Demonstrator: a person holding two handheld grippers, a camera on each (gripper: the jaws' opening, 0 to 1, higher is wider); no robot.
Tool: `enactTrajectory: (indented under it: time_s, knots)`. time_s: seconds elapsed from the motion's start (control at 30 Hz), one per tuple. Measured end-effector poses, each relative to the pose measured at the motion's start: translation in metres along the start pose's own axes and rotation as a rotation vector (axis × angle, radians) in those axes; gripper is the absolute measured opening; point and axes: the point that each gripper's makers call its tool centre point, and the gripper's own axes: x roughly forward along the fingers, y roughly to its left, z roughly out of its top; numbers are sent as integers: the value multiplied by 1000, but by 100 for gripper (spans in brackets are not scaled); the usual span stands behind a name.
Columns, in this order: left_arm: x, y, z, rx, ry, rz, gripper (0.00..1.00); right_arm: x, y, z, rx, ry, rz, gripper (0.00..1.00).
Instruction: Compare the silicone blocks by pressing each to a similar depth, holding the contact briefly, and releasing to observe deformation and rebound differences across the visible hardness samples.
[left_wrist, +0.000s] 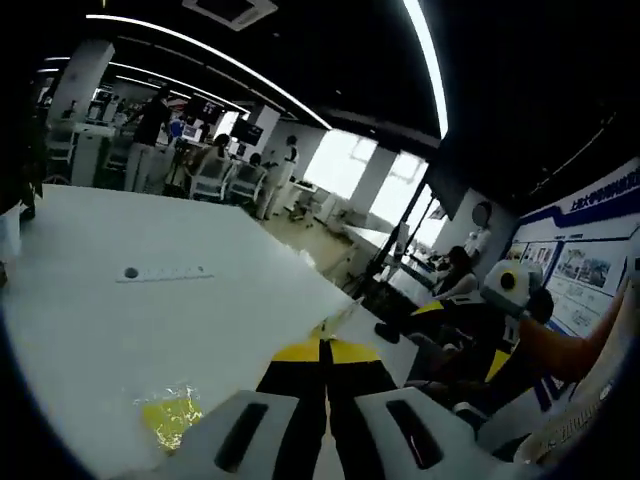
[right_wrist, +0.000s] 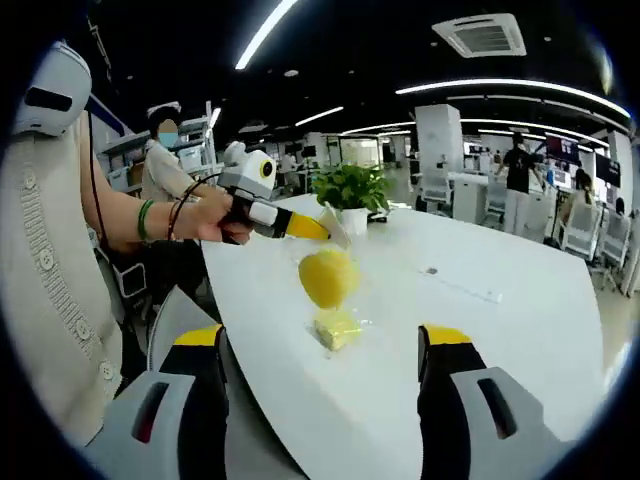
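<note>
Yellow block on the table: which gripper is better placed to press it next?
Probably the right. The right gripper is open, with the yellow block straight ahead between its jaws. The left gripper is shut and raised above the table.

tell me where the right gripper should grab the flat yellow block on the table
Likely across its two side faces: the flat yellow block lies low on the white table, roughly centred ahead of the open right gripper. Come straight forward and low, jaws straddling it. The left gripper holds something above.
</note>
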Motion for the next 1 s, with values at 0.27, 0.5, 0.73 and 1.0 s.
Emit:
enactTrajectory:
  time_s: [0.27, 0.5, 0.73, 1.0]
  knots:
    - [-22, -4, 31, 35, -34, -35, 0, 54, -11, 52, -162, 51, 127, 73]
    - [-27, -7, 48, 27, -53, -85, 0, 97, -6, 64, -236, 163, 265, 70]
    - [-18, -1, 47, 48, -22, -117, 0, 134, -3, 56, -229, 229, 341, 64]
    - [-7, -10, 35, 54, 19, -141, 0, 159, 4, 29, -242, 319, 404, 47]
